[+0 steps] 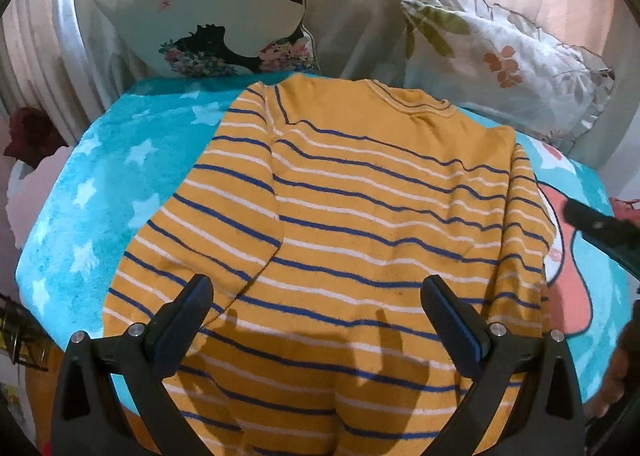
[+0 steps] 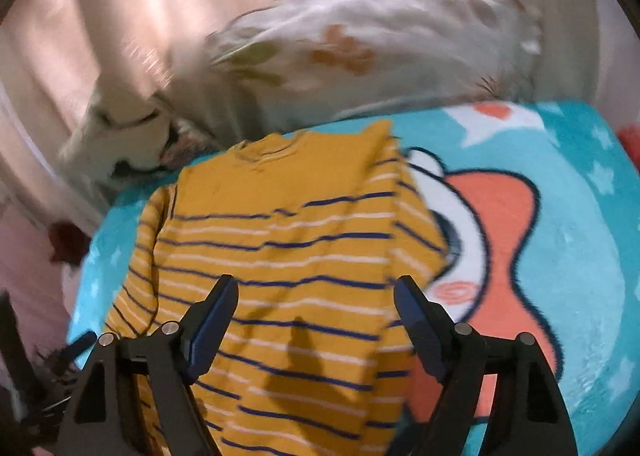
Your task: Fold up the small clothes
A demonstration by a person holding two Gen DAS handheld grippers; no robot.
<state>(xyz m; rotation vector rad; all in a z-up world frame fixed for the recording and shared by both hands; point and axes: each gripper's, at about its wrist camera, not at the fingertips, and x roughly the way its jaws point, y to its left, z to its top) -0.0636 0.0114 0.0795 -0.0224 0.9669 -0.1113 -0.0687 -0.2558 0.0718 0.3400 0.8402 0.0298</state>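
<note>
Striped shirt [image 1: 360,223] [image 2: 280,276]: mustard with blue and white stripes, lying flat on turquoise star blanket [image 1: 100,183] [image 2: 580,236], collar toward pillows, both sleeves folded in over body.

Left gripper [image 1: 318,308]: above shirt's hem end, pointing along shirt toward collar, fingers spread wide, nothing between them, shadow cast on fabric.

Right gripper [image 2: 316,316]: over shirt's lower half, right finger near shirt's right edge, fingers apart, empty. View blurred.

Silhouette-print pillow [image 1: 224,15] and floral pillow [image 1: 500,55] beyond collar.
</note>
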